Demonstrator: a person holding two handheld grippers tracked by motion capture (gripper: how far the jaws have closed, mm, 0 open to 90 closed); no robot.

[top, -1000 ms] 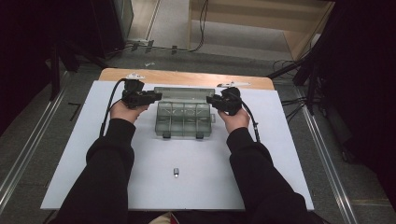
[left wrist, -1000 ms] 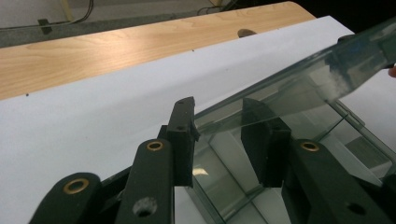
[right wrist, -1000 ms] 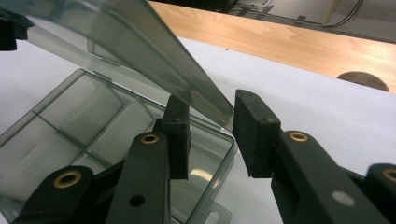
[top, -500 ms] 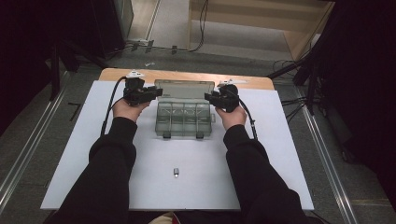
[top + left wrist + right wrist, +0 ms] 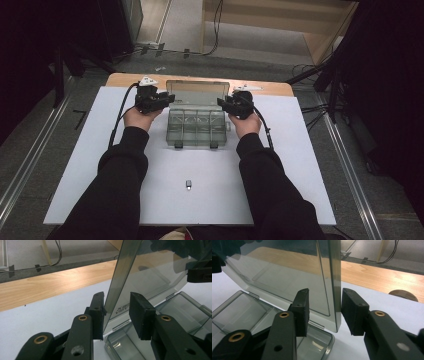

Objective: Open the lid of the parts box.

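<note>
White table (image 5: pixel 100 165), organizer box (image 5: pixel 197 127), small clip (image 5: pixel 188 184)

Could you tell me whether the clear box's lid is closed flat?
No, the lid stands raised above the clear box, between both grippers' open jaws.

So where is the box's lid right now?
In the high view the lid stands raised at the far edge of the clear box, between the left gripper and right gripper.

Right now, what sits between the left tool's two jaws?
The side edge of the lid of the clear box, raised; the left tool straddles it, jaws apart, per the left gripper view.
</note>
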